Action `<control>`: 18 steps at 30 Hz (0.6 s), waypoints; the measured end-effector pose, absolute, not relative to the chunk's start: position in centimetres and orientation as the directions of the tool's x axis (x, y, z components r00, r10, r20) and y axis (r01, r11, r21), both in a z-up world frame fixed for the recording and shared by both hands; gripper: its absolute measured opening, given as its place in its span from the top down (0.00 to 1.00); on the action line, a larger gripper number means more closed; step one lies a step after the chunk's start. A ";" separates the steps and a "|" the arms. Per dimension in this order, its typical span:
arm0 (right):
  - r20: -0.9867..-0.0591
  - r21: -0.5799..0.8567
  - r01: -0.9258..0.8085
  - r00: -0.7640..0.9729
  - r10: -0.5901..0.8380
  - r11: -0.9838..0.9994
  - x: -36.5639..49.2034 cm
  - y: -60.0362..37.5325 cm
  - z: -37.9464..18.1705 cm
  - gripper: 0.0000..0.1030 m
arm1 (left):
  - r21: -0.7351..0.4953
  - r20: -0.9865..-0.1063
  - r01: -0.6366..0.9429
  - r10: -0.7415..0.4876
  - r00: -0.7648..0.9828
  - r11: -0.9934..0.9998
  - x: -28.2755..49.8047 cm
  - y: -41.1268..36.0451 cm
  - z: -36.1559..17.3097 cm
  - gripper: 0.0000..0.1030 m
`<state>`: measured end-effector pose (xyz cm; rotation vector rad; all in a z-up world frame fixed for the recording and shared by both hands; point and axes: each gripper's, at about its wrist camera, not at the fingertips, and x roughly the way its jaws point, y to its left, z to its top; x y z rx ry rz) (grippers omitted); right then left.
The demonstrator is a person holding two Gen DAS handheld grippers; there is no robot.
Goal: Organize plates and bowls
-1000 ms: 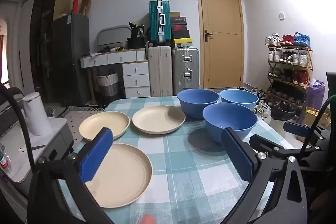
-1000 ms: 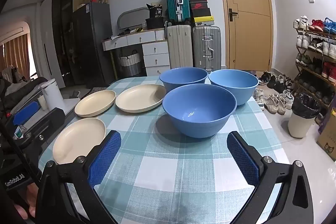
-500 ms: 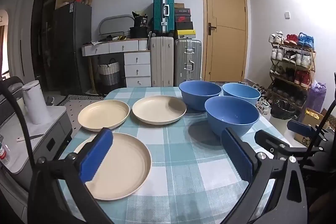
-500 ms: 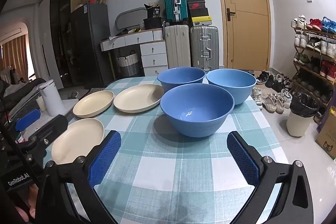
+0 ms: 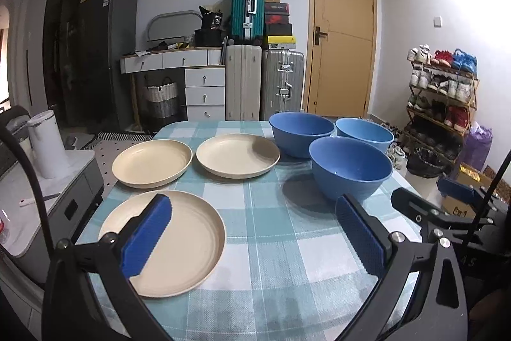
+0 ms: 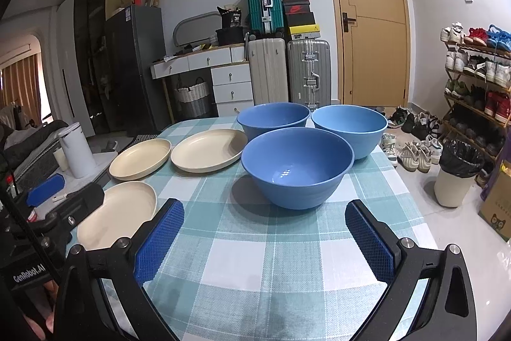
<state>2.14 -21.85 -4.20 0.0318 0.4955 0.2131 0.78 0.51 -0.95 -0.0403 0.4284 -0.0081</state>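
A checked-cloth table carries three cream plates and three blue bowls.

The left tongs' finger hides part of the nearest plate, perhaps its middle.

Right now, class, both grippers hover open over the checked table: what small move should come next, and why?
Probably lower the left gripper toward the near plate, whose rim lies under its left finger. It is open and holds nothing, and the three plates lie apart, unstacked. The right gripper, also open, faces the near bowl.
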 end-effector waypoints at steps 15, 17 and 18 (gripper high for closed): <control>-0.450 0.082 -0.167 0.873 0.186 0.982 1.6 -22.1 -3.9 0.00 | -0.099 -0.438 -0.008 -0.036 0.898 0.995 1.3 1.4 -1.4 0.00; -0.460 0.076 -0.166 0.869 0.182 0.983 1.7 -22.0 -3.9 0.00 | -0.074 -0.440 -0.019 -0.015 0.898 0.997 1.3 1.2 -1.4 0.00; -0.466 0.073 -0.168 0.866 0.183 0.983 1.7 -21.9 -4.0 0.00 | -0.055 -0.440 -0.023 -0.003 0.898 0.998 1.3 1.0 -1.4 0.00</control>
